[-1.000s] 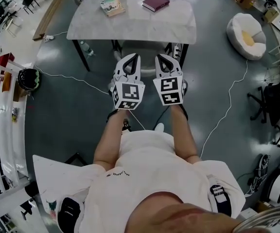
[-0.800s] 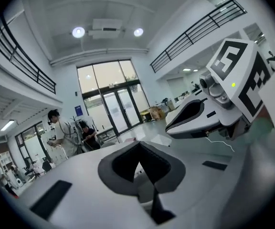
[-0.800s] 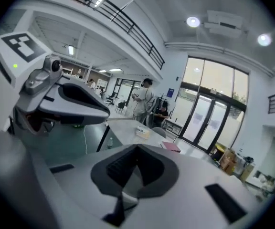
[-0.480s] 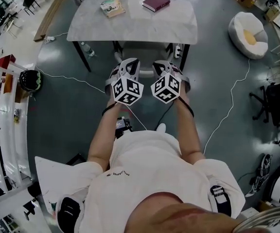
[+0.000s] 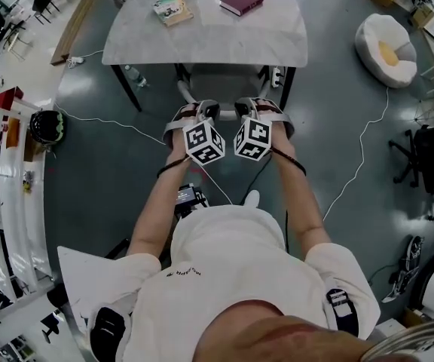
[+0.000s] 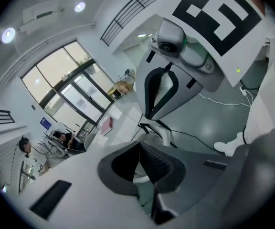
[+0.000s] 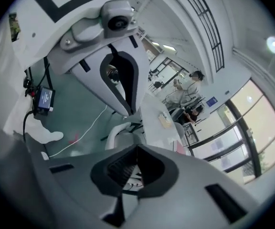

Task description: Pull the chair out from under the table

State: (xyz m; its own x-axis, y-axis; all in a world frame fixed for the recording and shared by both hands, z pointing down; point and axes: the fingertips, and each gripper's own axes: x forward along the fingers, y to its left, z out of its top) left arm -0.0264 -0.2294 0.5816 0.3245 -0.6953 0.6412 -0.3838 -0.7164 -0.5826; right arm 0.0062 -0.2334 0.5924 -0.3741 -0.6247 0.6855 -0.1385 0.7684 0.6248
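A grey chair is tucked under the white marble-topped table; only its back edge shows in the head view. My left gripper and right gripper hang side by side just in front of that back edge, both tilted down; whether they touch the chair I cannot tell. In the left gripper view the jaws are shut with nothing between them, and the chair's pale curved frame lies beyond. In the right gripper view the jaws are likewise shut and empty, with the chair frame ahead.
A maroon book and a pale book lie on the table. A power strip and a bottle sit by the table legs, and cables trail over the floor. A beanbag and a black office chair stand to the right.
Both grippers have sunk toward the chair's back and rolled, so their marker cubes now show a corner. The jaws stayed shut. The chair has not moved.
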